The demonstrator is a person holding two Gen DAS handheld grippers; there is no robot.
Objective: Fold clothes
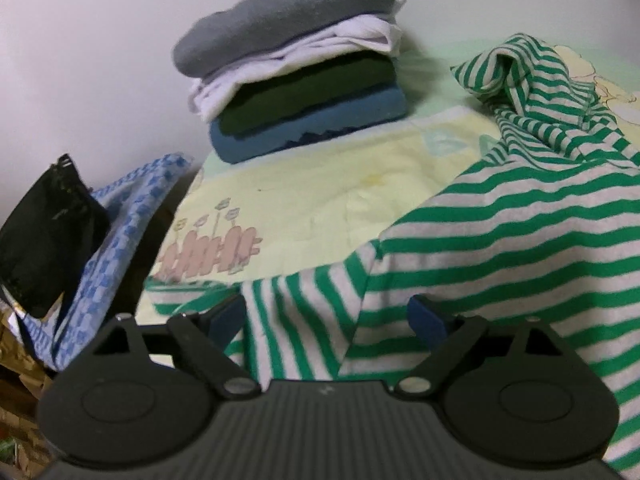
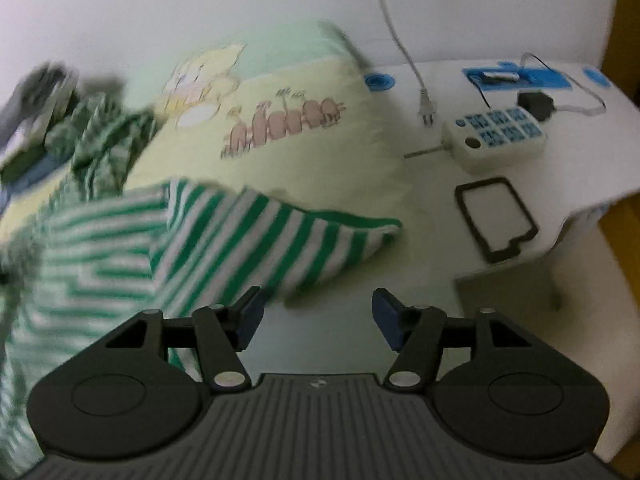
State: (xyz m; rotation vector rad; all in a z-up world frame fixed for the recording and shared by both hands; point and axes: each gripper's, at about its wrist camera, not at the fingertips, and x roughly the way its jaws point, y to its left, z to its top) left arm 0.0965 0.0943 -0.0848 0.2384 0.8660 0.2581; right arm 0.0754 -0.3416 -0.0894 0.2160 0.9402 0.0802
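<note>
1. Starting at the left edge of the bed, a blue checked cloth [image 1: 132, 216] and a black pouch [image 1: 48, 232] hang beside the yellow cartoon quilt [image 1: 320, 192]; neither appears to be part of the folding work.
2. Toward the far left corner of the quilt stands a stack of folded clothes [image 1: 296, 64]: grey on top, then white, dark green and blue. These items are judged finished.
3. To the right of the stack lies the green-striped shirt [image 1: 500, 232], spread over the near right part of the quilt. One sleeve is bunched toward the far edge. This garment is not yet folded and is judged to be the work remaining.
4. The left gripper [image 1: 332, 320] points down over the shirt's near sleeve. Its jaws stand wide apart with striped fabric beneath them; the pads press on nothing.
5. The right gripper [image 2: 316, 320] points down past the shirt's other sleeve end [image 2: 320, 240], near the quilt's right edge. Its jaws are released and hold nothing.
6. Further right, a white table [image 2: 580, 184] carries a power strip [image 2: 496, 136].
</note>
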